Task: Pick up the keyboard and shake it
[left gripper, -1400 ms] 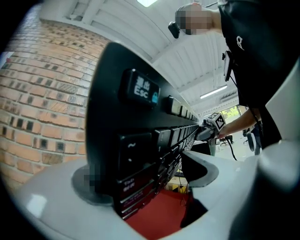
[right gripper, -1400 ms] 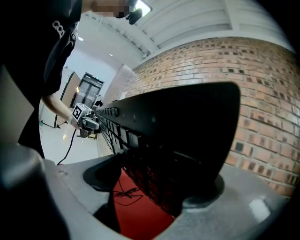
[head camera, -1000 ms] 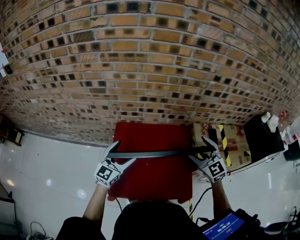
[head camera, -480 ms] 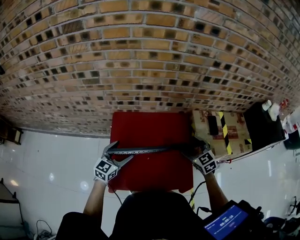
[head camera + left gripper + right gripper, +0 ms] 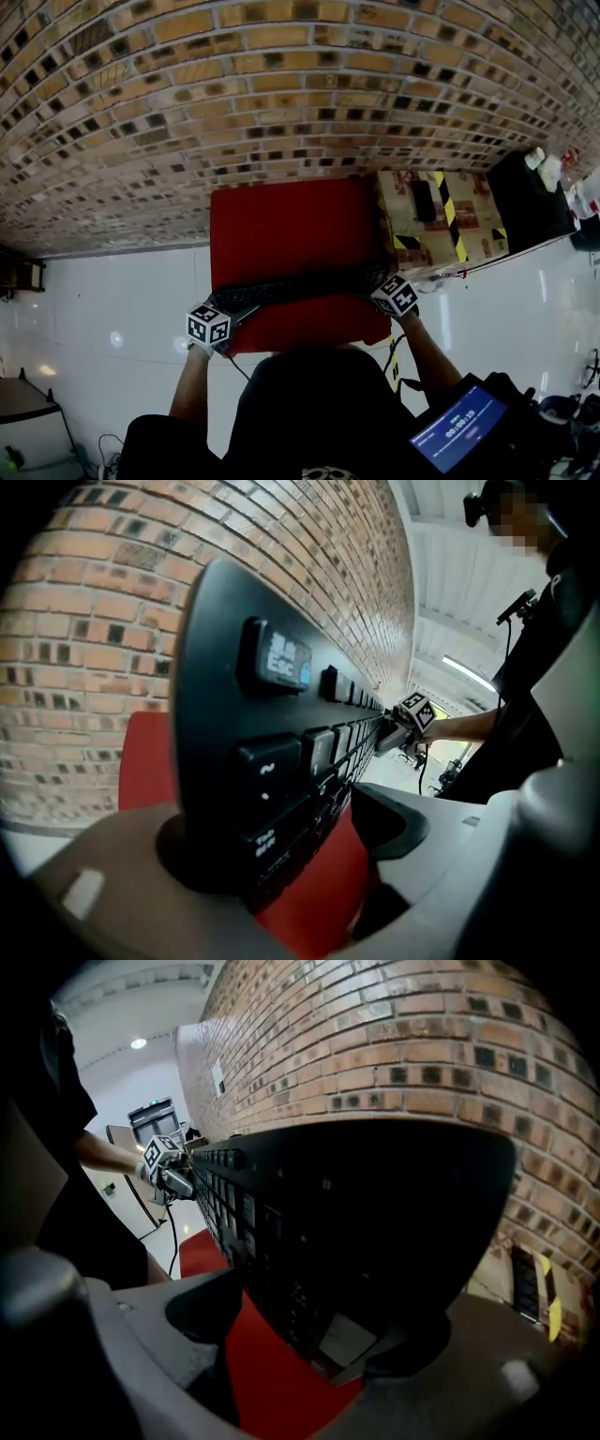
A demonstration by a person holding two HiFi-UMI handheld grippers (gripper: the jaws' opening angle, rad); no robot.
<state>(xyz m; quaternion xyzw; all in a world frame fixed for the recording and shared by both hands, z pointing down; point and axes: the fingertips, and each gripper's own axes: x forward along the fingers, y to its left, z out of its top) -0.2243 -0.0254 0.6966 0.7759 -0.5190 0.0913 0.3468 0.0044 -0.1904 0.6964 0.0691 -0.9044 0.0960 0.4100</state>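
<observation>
**Left claw (image 5: pixel 228 312) and right claw (image 5: pixel 378 287) hold the keyboard (image 5: pixel 300 286) by its ends**

Each claw has one end of the black keyboard between its jaws. The left jaws have just been closing on it. The keyboard stretches level across the near edge of the red table (image 5: pixel 281 225); whether it touches cannot be told. A brick wall (image 5: pixel 281 94) rises behind. White floor (image 5: pixel 112 300) surrounds the table, and a taped cardboard box (image 5: pixel 441 220) stands just beside it.

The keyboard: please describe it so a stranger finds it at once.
Find the red table in front of the brick wall. Across its near edge stretches the keyboard. It is long, black and keyed, unlike the striped box beside the table.
</observation>
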